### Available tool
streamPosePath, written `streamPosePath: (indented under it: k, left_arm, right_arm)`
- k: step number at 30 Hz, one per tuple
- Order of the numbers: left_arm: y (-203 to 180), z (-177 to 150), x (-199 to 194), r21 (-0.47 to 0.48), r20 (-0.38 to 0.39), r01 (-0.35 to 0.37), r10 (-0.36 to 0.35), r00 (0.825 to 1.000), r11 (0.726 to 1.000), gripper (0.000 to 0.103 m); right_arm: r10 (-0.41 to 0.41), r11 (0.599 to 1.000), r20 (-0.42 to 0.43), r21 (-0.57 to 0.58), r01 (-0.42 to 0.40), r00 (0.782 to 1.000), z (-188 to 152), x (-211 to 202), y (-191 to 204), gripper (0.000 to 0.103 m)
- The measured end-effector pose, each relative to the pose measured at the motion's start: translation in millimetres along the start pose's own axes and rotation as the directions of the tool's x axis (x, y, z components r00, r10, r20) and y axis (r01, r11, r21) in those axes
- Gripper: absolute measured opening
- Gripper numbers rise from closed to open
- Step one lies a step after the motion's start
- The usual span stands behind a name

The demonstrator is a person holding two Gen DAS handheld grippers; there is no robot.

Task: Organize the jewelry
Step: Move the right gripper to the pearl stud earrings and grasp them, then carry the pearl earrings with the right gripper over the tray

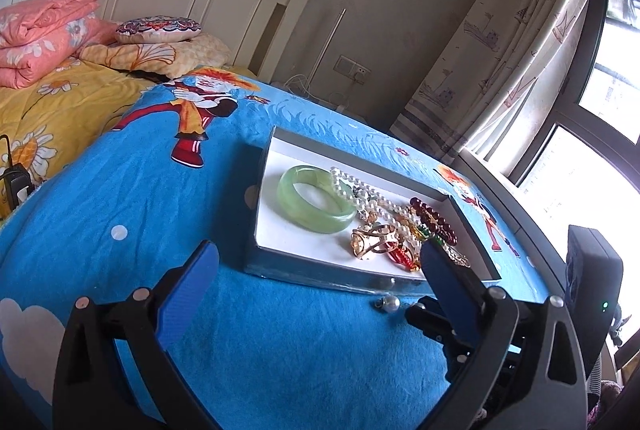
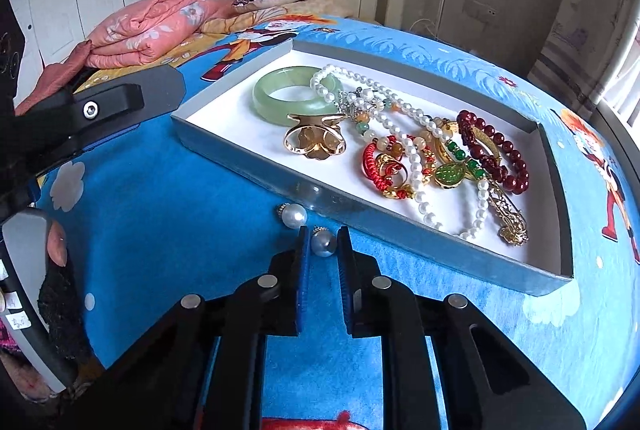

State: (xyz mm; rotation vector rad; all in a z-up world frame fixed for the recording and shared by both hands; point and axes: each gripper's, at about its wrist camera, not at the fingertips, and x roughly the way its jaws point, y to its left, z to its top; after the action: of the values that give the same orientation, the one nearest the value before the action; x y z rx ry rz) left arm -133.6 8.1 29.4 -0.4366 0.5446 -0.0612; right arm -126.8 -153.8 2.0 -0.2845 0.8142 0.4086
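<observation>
Pearl earring [image 2: 323, 243], small, slick and round, sits between the right tongs [image 2: 323, 242], nearly pinched; squeeze its middle gently. Left tongs [image 1: 316, 262] hang spread.

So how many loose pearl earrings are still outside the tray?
2. One earring lies on the blanket against the tray wall; the other sits between the right gripper fingers. More may be hidden.

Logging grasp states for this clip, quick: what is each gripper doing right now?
Left gripper: open, holding nothing, near the tray's front wall.
Right gripper: jaws closing around a pearl earring on the blanket; contact can't be told.
</observation>
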Motion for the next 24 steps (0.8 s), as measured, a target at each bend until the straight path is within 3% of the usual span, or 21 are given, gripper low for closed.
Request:
streamPosePath:
  k: [4,11,12,16,18,24]
  left_arm:
    - [-16,-4,5,0.085,-0.072,-0.018,0.024,0.997,0.996,0.1]
    - [-66,-36,25,0.295,-0.185,-0.053,0.111,0.977,0.954,0.095]
    - [-71,-38,30,0.307,-0.195,-0.055,0.12,0.974,0.95,0.091]
    - [-78,-39,54,0.316,-0.268,-0.065,0.155,0.951,0.946,0.061]
    - [-82,-41,59,0.325,-0.26,-0.092,0.183,0.948,0.941,0.058]
    - [-92,-41,68,0.355,-0.236,-0.145,0.239,0.942,0.923,0.037]
  right_arm:
    - [-0.006,0.998,0.041,0.062,0.003,0.999,-7,-18,-29,0.015]
    - [0.008,0.984,0.085,0.177,-0.023,0.996,-19,-33,-75,0.015]
    - [0.013,0.984,0.09,0.178,-0.029,0.996,-21,-34,-76,0.015]
    - [0.031,0.983,0.109,0.174,-0.05,0.994,-26,-38,-80,0.015]
    - [0.044,0.982,0.119,0.18,-0.066,0.992,-27,-40,-82,0.015]
    - [0.08,0.977,0.136,0.185,-0.105,0.987,-32,-42,-87,0.015]
